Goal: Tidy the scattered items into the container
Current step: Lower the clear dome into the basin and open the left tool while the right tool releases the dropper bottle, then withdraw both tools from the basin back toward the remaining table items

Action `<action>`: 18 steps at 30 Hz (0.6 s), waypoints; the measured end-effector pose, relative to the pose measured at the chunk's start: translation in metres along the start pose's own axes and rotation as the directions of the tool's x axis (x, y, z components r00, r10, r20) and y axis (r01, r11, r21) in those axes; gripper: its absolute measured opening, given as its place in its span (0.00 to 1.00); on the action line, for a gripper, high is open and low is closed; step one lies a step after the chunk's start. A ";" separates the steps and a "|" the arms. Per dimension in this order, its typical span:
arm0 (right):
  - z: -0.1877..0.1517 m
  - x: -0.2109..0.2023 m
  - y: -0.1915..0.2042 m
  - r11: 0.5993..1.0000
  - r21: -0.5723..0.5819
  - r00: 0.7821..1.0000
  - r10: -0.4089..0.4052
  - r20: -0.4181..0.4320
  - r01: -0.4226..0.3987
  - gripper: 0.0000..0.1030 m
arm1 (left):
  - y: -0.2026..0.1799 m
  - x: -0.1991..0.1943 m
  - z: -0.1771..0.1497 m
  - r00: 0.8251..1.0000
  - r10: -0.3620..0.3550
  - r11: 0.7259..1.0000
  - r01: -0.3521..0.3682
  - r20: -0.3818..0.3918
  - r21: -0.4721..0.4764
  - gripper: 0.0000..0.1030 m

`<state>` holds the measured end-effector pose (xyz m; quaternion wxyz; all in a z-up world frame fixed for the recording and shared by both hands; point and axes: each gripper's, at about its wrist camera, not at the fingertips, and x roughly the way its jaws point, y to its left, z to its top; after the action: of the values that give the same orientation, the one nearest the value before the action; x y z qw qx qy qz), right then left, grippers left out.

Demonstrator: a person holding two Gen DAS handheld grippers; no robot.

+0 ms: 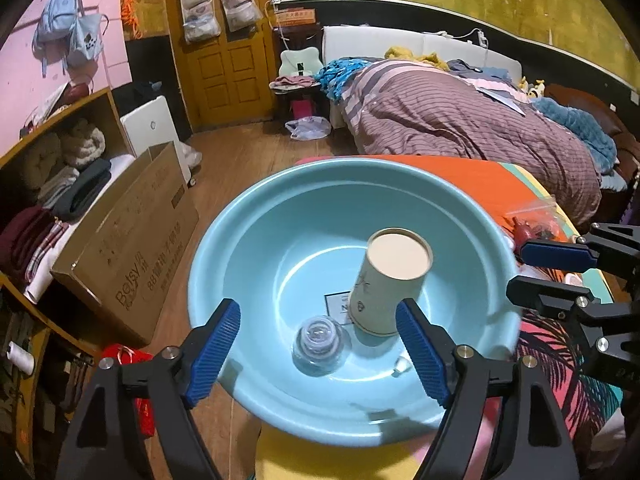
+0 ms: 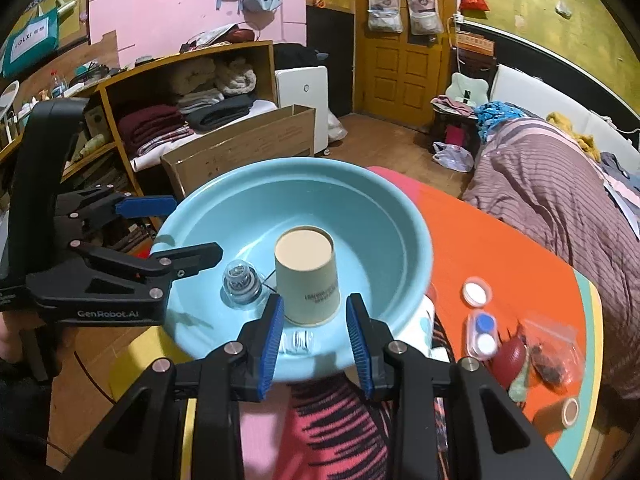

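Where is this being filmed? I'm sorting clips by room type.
Most likely a lived-in bedroom: an unmade bed with a striped quilt, shelves of folded clothes, and a wooden door.

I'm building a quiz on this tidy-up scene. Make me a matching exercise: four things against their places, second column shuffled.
Things:
1. paper cup
2. small glass bottle
3. contact lens case
4. cardboard box

Places:
A. on the floor behind the basin
B. upside down inside the basin
C. on the orange mat, outside the basin
D. in the basin, left of the cup

Pairs: 1-B, 2-D, 3-C, 4-A
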<state>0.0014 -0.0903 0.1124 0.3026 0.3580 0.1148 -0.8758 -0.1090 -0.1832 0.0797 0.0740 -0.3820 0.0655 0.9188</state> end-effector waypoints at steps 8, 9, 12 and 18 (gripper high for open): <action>-0.025 -0.030 -0.015 0.998 0.058 1.000 -0.016 0.018 0.014 0.38 | -0.023 -0.015 -0.008 1.000 0.010 0.999 -0.010 -0.001 0.035 0.83; -0.028 -0.033 -0.016 0.998 0.065 1.000 -0.017 0.019 0.016 0.39 | -0.027 -0.016 -0.009 1.000 0.008 0.999 -0.008 -0.001 0.039 0.83; -0.038 -0.041 -0.023 0.995 0.092 0.999 -0.027 0.022 0.025 0.45 | -0.038 -0.020 -0.014 1.000 -0.004 0.998 0.004 0.001 0.056 0.83; -0.060 -0.055 -0.030 0.992 0.118 0.999 -0.046 0.008 0.045 0.46 | -0.064 -0.026 -0.021 0.999 -0.050 0.995 0.050 0.003 0.084 0.83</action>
<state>0.0471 -0.0165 0.1070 0.2617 0.3677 0.0695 -0.8896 -0.0642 -0.1267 0.0790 0.1129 -0.3779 0.0942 0.9141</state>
